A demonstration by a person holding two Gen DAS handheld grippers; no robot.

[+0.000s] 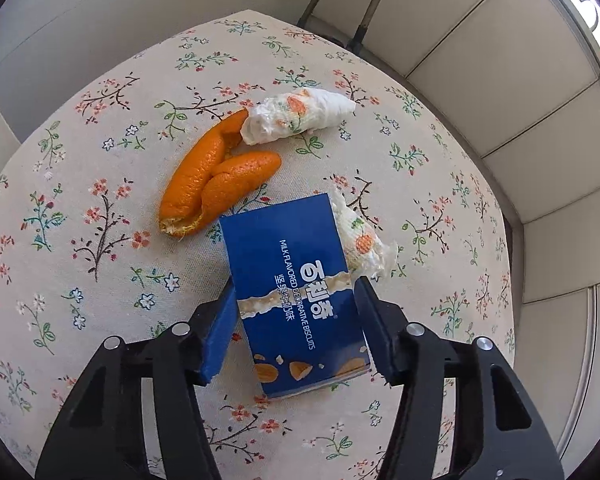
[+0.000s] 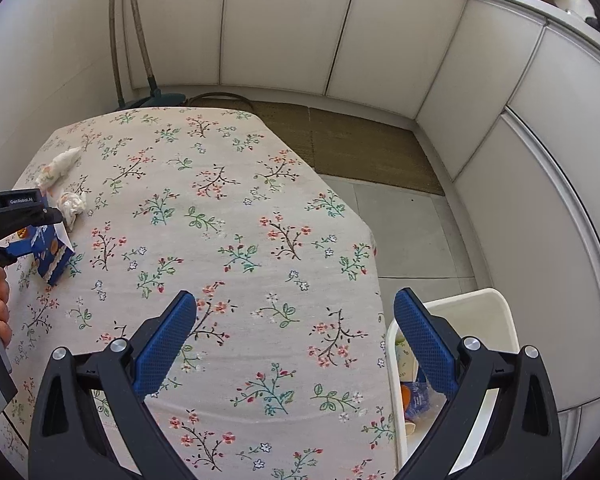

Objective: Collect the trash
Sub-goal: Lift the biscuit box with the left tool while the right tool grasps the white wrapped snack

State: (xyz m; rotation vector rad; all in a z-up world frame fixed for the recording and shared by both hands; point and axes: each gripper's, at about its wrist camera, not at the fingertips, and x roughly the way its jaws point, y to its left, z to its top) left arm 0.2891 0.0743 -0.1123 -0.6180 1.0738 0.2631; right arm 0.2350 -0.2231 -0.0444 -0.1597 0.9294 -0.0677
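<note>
My left gripper (image 1: 296, 304) is shut on a blue biscuit box (image 1: 296, 296), its pads pressed against the box's two long sides just above the floral tablecloth. An orange peel (image 1: 216, 188) lies just beyond the box to the left. One crumpled floral tissue (image 1: 300, 116) lies past the peel. Another tissue (image 1: 360, 244) pokes out from behind the box's right side. The right wrist view shows the box (image 2: 50, 256) in the left gripper at far left, and both tissues (image 2: 58, 168) (image 2: 72, 204). My right gripper (image 2: 296, 324) is open and empty over the table's right edge.
A white trash bin (image 2: 496, 320) stands on the floor beside the table's right edge, under my right gripper's right finger, with some trash inside. White cabinets line the back and right. Broom handles lean in the far corner (image 2: 140, 48). A brown mat (image 2: 360, 148) lies on the floor.
</note>
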